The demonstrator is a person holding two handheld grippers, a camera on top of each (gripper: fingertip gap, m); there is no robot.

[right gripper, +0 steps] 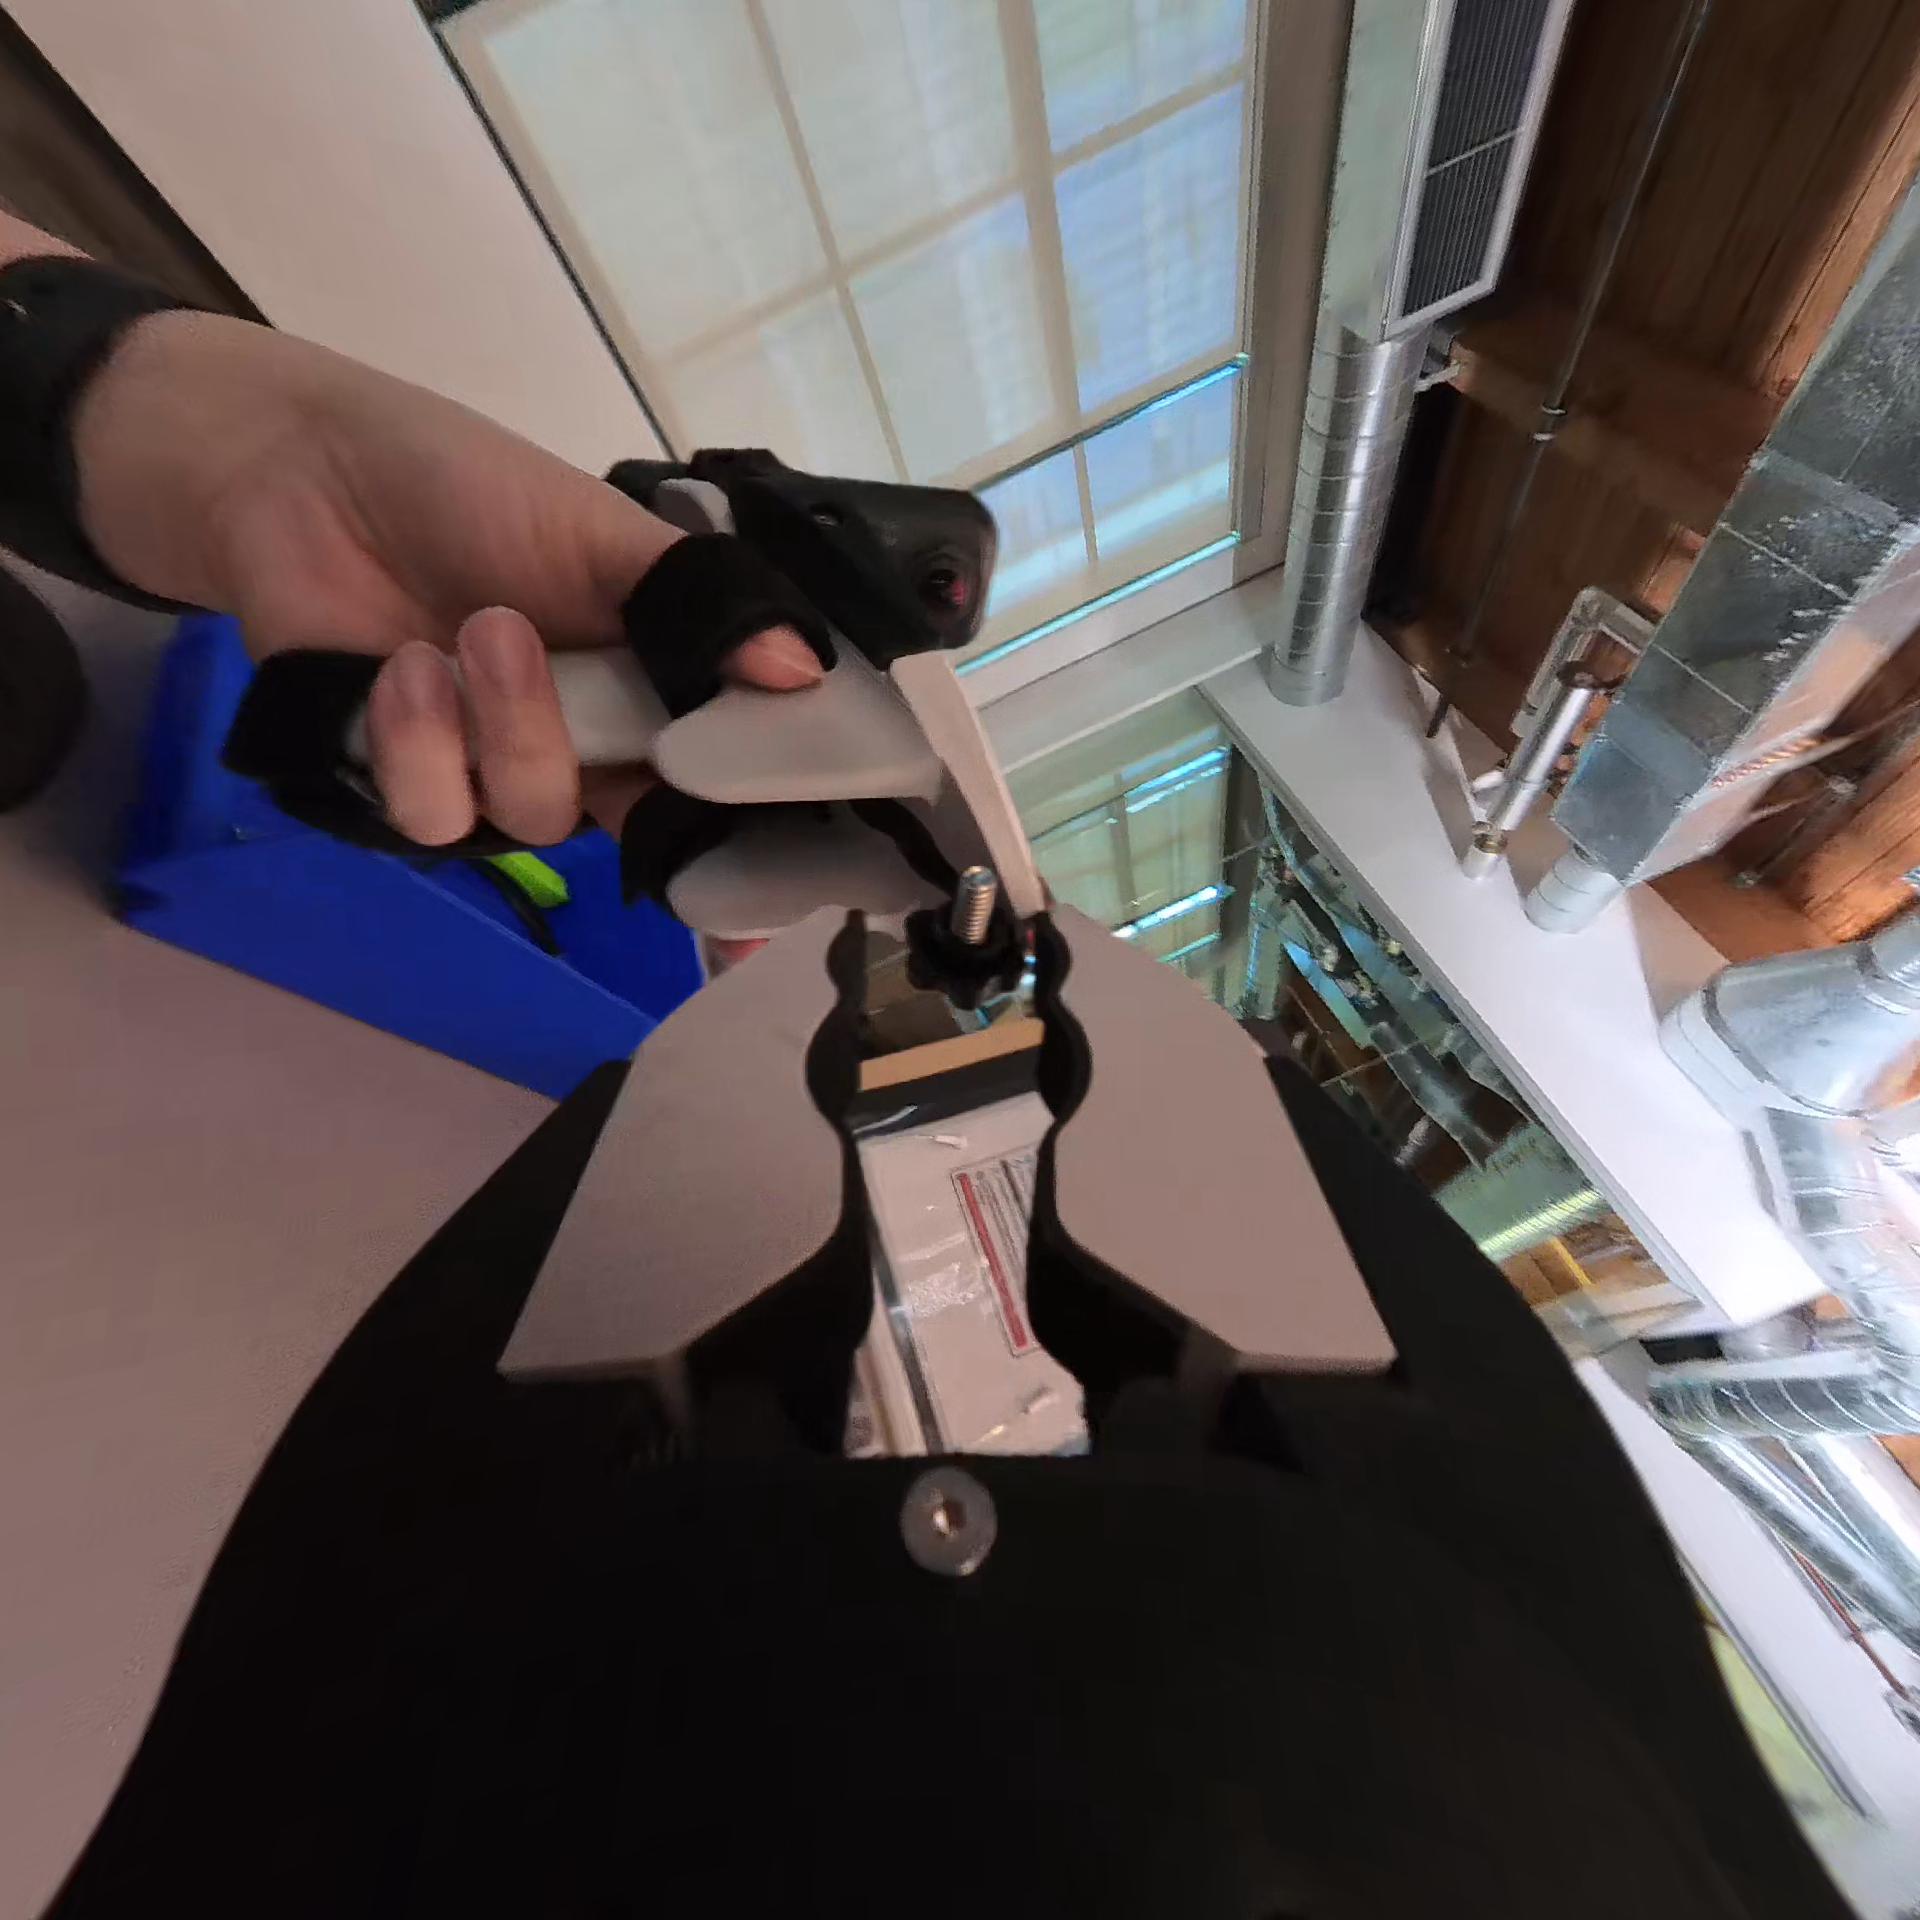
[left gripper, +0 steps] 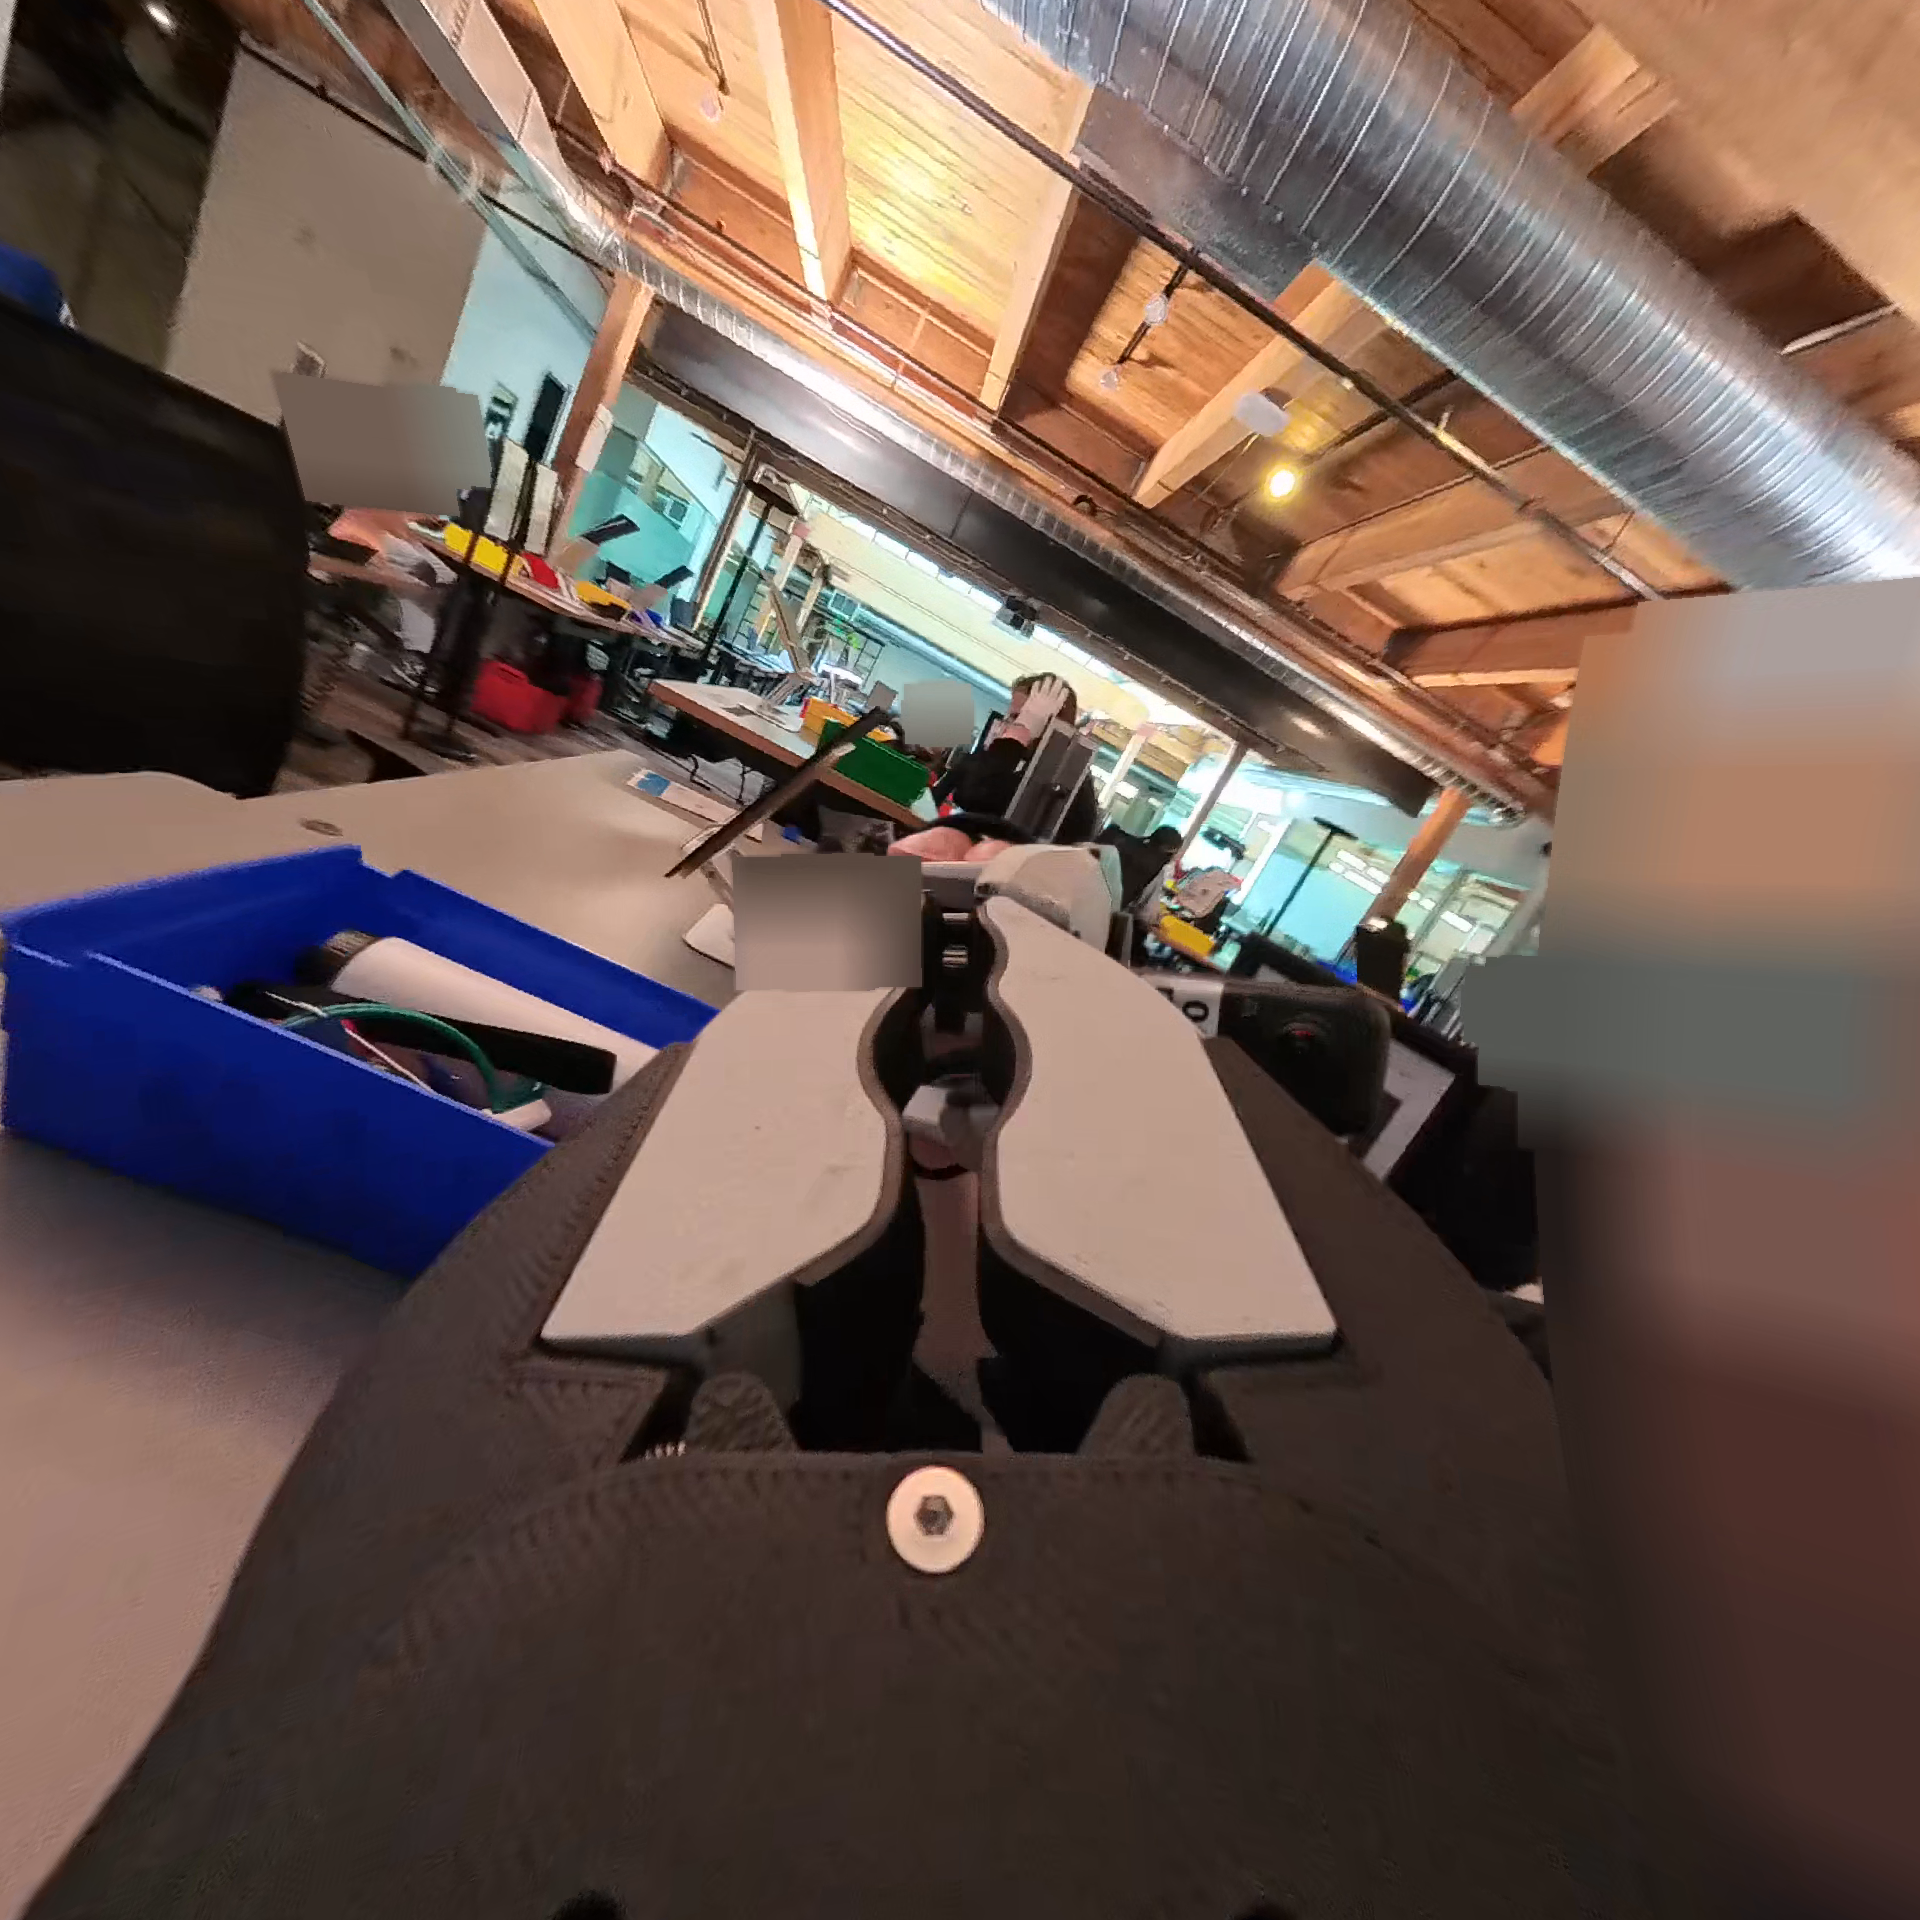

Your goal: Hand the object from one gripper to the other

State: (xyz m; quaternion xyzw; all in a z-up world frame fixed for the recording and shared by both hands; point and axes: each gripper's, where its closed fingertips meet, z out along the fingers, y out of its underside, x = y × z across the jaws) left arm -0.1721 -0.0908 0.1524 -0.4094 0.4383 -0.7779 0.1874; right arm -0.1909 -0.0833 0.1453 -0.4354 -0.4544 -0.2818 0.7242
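Note:
The object is a small black knob with a threaded metal stud (right gripper: 961, 940). In the left wrist view it shows as a dark piece (left gripper: 951, 951) pinched between the tips of my left gripper (left gripper: 948, 961), whose grey fingers (left gripper: 769, 1153) are nearly together. In the right wrist view my right gripper (right gripper: 951, 951) has its jaws apart on either side of the knob, which sits near the right-hand fingertip. The left gripper (right gripper: 831, 821), held by a hand (right gripper: 364, 520), comes in from the upper left and meets the knob. Whether the right fingers touch the knob is unclear.
A blue bin (left gripper: 260, 1091) holding cables and tools stands on the grey table (left gripper: 156, 1403) to the left; it also shows in the right wrist view (right gripper: 364, 925). A white labelled package (right gripper: 966, 1247) lies below the right gripper. The right gripper's camera (left gripper: 1299, 1029) is close ahead. My two grippers' fingertips are within a few centimetres of each other.

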